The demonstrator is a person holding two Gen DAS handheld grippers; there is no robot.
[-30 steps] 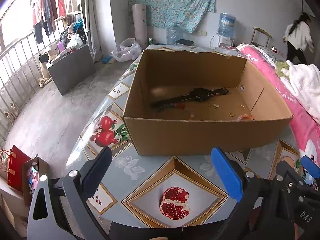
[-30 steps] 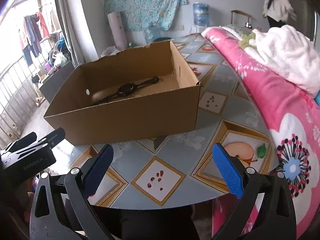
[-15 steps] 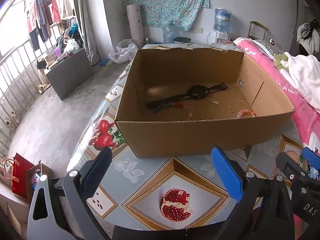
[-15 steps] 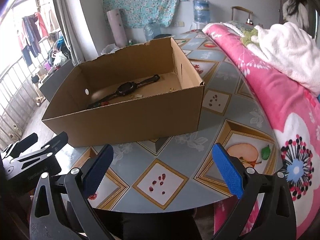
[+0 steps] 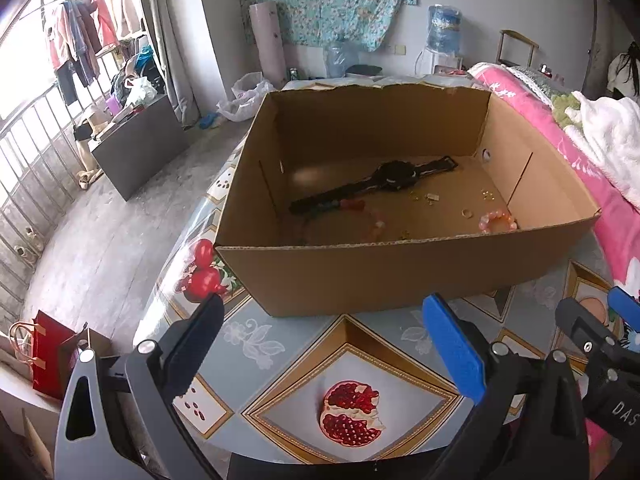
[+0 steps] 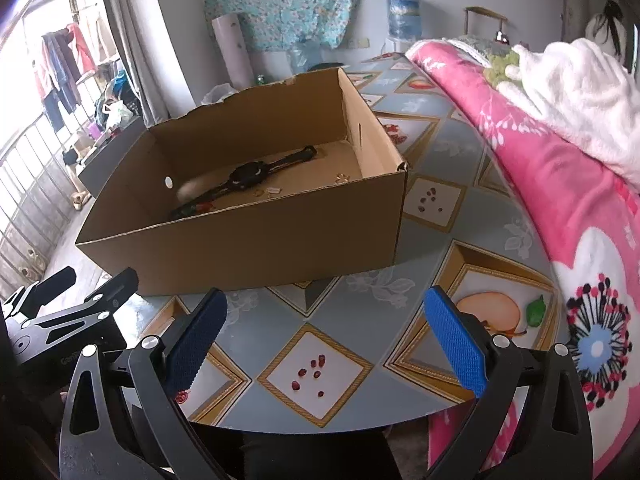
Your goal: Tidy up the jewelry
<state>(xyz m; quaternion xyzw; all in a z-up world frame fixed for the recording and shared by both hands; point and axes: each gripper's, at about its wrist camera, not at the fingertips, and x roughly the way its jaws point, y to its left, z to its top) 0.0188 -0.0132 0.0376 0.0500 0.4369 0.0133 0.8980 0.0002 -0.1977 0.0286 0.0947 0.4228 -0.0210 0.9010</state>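
An open cardboard box (image 5: 392, 276) (image 6: 256, 248) stands on the patterned table (image 5: 280, 344). Inside lie a black wristwatch (image 5: 384, 182) (image 6: 248, 174), a pink bead bracelet (image 5: 498, 221), a gold ring (image 5: 467, 213) and several small gold pieces (image 5: 430, 197). My left gripper (image 5: 324, 344) is open above the table's near edge, in front of the box, holding nothing. My right gripper (image 6: 324, 344) is also open and holds nothing, in front of the box's right corner. The left view catches the right gripper's body at the lower right.
A pink flowered blanket (image 6: 560, 184) with a white fleece (image 6: 576, 80) runs along the table's right side. A person (image 5: 624, 72) stands at the far right. To the left are a floor, a grey cabinet (image 5: 136, 148) and red bags (image 5: 48, 352).
Both grippers have risen and tilted, so I look deeper into the box and the small jewelry now shows. The person at the back has moved right. Both grippers have stayed open.
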